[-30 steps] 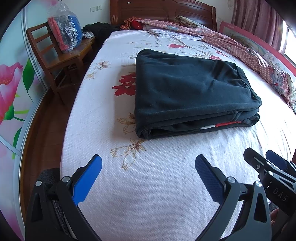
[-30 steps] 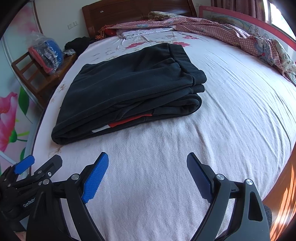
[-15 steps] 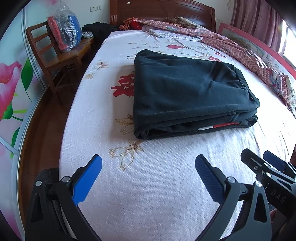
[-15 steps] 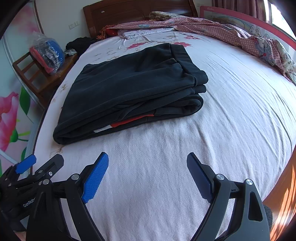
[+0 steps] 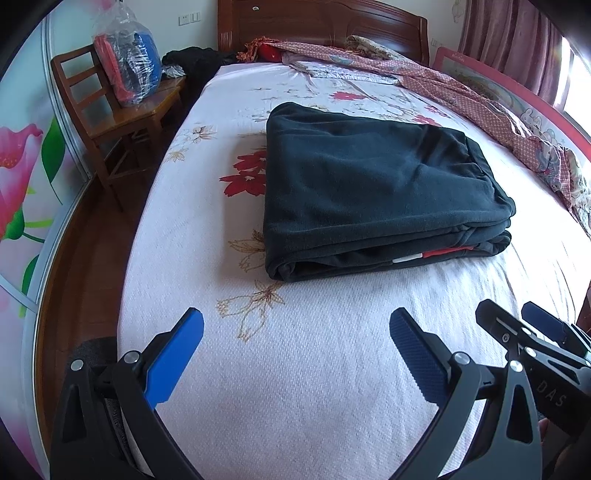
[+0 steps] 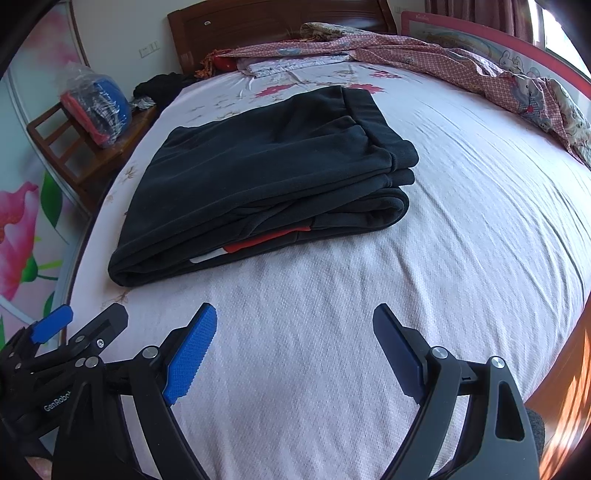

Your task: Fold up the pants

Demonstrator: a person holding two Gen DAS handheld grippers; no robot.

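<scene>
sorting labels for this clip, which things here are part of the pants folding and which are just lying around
Part of the job:
- pants, dark, folded into a stack on the bed
- left gripper, open, holding nothing
- right gripper, open, holding nothing

Just lying about:
- chair beside the bed
- plastic bag on the chair
- quilt, bunched along the far side
- dark clothes by the headboard

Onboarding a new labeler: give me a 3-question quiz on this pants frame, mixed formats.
1. True or false: the left claw is shut on the black pants.
2. The folded pants lie on: A) wooden chair B) bed sheet C) floor.
3. Fill in: a white and ___ patch shows between the pants' layers.

Key: 1 false, both it and the right claw are open and empty; 2 B; 3 red.
</scene>
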